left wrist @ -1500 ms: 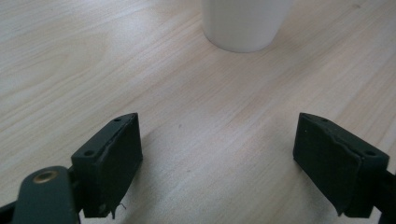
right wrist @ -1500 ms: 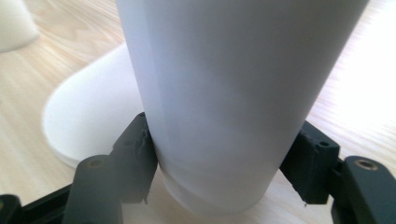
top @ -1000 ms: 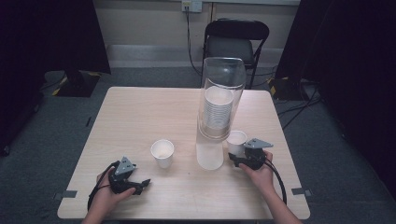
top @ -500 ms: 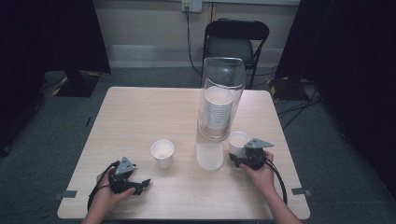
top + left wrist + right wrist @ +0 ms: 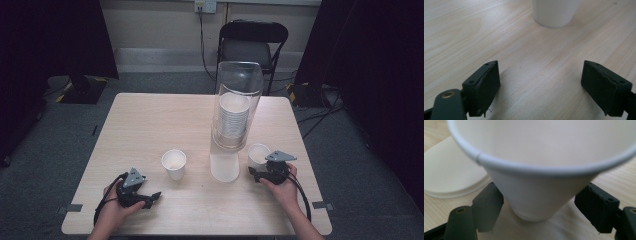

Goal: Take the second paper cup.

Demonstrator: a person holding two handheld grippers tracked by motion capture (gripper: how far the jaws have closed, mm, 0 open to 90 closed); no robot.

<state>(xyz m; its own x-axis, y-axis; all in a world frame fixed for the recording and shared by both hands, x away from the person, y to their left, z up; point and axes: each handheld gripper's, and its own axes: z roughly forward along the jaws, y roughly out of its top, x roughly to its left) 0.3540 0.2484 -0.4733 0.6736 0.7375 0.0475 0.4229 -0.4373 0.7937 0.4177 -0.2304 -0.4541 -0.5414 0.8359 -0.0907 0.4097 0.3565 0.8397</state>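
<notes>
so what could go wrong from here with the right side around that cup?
1. The right hand-held gripper has its jaws either side of a paper cup low down, one jaw apart from the wall; closing hard could crush or tip it.
2. That cup stands close beside the tall clear cup dispenser; lifting it carelessly may knock the dispenser.
3. The left hand-held gripper is open near the other cup; a careless sweep could topple it.

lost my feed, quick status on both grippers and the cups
Left gripper open on bare table. Right gripper open around right cup, no squeeze visible. Middle cup free. Dispenser beside right cup.
</notes>
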